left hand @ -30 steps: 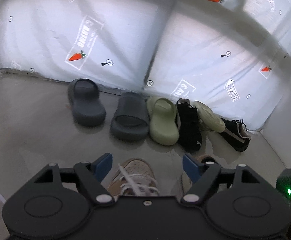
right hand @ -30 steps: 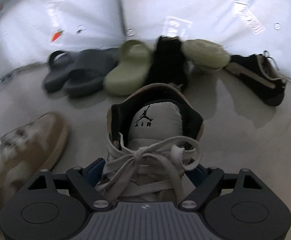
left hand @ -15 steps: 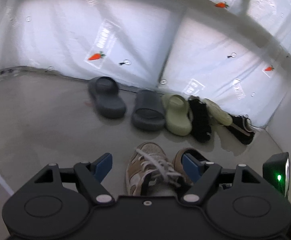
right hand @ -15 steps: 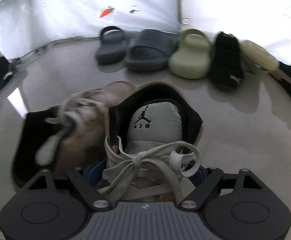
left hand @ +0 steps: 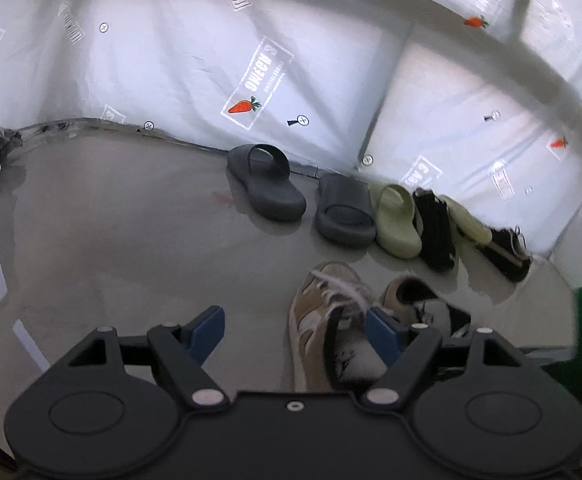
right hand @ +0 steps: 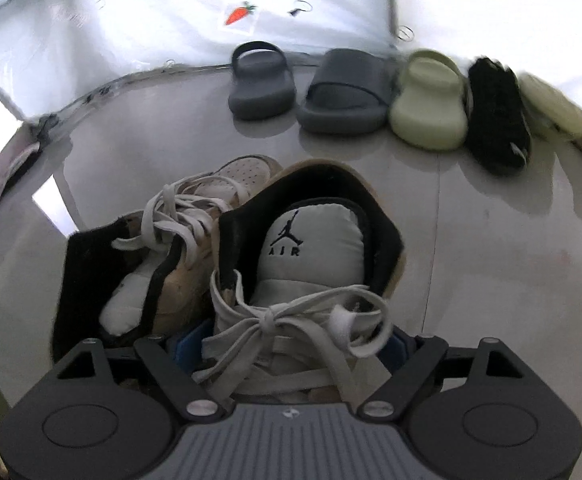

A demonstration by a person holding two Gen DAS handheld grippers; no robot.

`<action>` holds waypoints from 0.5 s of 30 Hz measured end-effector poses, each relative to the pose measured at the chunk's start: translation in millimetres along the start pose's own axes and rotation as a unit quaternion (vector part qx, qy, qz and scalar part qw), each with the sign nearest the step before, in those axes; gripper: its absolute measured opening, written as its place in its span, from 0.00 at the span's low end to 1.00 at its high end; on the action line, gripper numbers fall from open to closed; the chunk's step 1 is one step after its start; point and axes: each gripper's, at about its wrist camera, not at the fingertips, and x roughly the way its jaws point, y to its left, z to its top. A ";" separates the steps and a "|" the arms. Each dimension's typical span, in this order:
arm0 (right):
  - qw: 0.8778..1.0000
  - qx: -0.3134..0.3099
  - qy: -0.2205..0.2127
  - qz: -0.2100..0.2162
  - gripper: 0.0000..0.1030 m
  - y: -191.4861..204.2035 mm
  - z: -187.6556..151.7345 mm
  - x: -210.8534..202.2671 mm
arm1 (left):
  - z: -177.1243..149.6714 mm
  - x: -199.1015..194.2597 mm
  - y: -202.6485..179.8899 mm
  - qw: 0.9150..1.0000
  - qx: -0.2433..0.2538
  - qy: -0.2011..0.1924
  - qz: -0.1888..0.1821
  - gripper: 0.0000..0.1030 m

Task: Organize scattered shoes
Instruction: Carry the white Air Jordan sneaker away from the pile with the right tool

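A tan sneaker (right hand: 303, 280) is clamped at the laces by the right gripper (right hand: 287, 344), beside its mate (right hand: 179, 240) on the floor. The left gripper (left hand: 297, 330) is held wide, empty. Slides (left hand: 343, 208) are lined along the wall.

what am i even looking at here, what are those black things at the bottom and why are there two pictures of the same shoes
There is no robot here: a person holds a hand-held gripper in each hand, and a wide-angle camera on each one looks forward along its two blue-tipped jaws. The black shape at the bottom of each picture is that gripper's own body.

One picture is from the left gripper. Its jaws stand open with nothing pressed between them; a tan sneaker lies on the floor ahead, toward its right jaw.

The other is from the right gripper. Its jaws are closed on the laced part of a second tan high-top sneaker, the mate of the first.

Along the white sheet at the back stands a row of shoes: two dark grey slides, a pale green slide, a black shoe, another pale green slide and a black sneaker.
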 end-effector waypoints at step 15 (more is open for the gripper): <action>0.979 -0.195 0.016 0.049 0.11 89.6 -42.1 -23.6 | -12.9 -8.2 21.3 1.000 0.000 0.002 0.005 0.76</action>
